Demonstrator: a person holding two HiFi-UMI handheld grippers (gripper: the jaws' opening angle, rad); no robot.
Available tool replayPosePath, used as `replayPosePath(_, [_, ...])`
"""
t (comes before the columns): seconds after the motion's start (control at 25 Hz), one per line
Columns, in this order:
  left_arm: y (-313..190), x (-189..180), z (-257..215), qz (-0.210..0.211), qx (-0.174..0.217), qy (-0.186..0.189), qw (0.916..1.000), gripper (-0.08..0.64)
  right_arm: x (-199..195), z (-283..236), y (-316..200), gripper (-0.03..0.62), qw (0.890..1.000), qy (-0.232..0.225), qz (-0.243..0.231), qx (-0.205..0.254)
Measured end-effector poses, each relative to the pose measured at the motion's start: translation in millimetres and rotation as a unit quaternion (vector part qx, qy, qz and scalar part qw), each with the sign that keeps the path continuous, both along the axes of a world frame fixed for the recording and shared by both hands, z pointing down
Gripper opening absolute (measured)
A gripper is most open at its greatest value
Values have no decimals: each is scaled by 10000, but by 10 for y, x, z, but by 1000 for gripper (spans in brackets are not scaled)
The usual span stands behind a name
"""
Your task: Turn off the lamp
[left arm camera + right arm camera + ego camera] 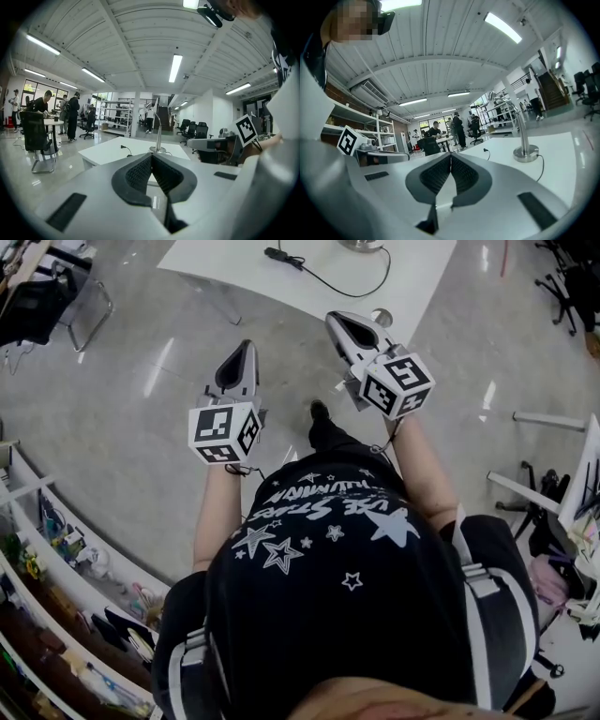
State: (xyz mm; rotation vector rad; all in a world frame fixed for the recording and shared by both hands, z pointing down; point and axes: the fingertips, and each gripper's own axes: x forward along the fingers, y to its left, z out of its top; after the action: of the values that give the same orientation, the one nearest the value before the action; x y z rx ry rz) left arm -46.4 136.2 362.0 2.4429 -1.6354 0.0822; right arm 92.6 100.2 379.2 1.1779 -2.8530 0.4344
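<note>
The lamp stands on a white table [412, 282] ahead of me; only its round metal base [361, 244] shows at the top edge of the head view. In the left gripper view the lamp's base [158, 150] carries a thin stem that curves over to the left. The right gripper view shows the base [526, 152], the stem [518, 123] and a black cable [541, 169] running from it. My left gripper [247, 345] and right gripper [334, 317] are held level, short of the table, both shut and empty. The same shut jaws show on the left gripper [151, 157] and the right gripper [450, 157].
A black plug and cord [309, 268] lie on the table. Shelves with clutter [56, 559] run along my left. A black chair [40, 136] and standing people [72, 115] are off to the left, and more office chairs [562, 277] to the right.
</note>
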Motion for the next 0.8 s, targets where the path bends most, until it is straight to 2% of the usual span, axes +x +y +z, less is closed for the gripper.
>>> replayPosePath(0.36, [-575,101,-25,-54,-26,-185,9998,9,131,32,-661,6,9999,-76,-115,-54])
replayPosePath(0.52, [-779,132,-34,99,97,-324,9994,9,95,33,-906,6,9996,-77,-260,-1])
replayPosePath(0.8, [-988,131,-25,110,127,-274,9995,9,96,11,-1208,6,9993,-43,-381,35])
